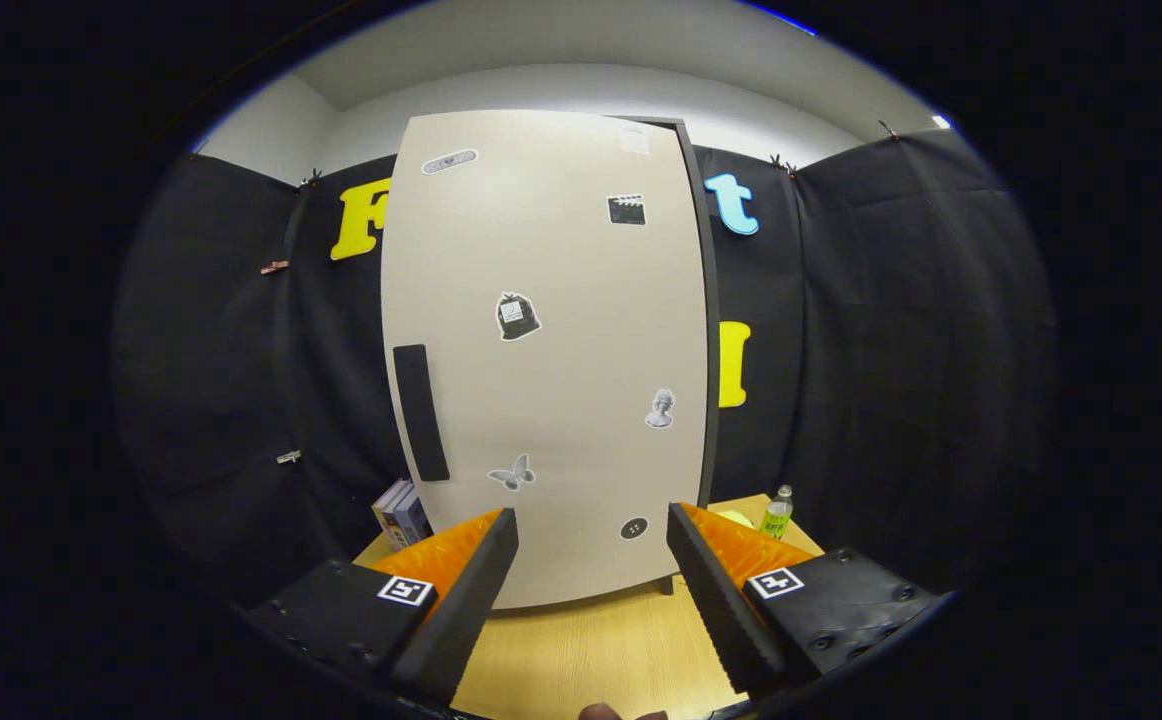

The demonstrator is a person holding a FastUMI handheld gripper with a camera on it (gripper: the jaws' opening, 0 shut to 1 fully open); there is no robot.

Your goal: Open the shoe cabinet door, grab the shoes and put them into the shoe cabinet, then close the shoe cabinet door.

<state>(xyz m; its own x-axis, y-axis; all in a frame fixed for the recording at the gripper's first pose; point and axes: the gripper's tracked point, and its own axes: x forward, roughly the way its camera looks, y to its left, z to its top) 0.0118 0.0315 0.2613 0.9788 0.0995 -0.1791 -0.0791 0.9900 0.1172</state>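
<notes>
The tall shoe cabinet (pixel 551 350) stands on the wooden table (pixel 591 650) just ahead of my fingers. Its pale door is shut and carries several small stickers. A dark vertical handle (pixel 421 412) sits on the door's left side, above and slightly left of my left finger. My gripper (pixel 593 600) is open, held low over the table, with nothing between its fingers. A small brown edge (pixel 606 712) shows at the table's near side below the fingers; I cannot tell what it is.
A few books (pixel 401 512) stand upright left of the cabinet's foot. To its right stand a small green-labelled bottle (pixel 776 512) and a yellowish object (pixel 736 518) beside it. Black cloth walls close the booth on both sides.
</notes>
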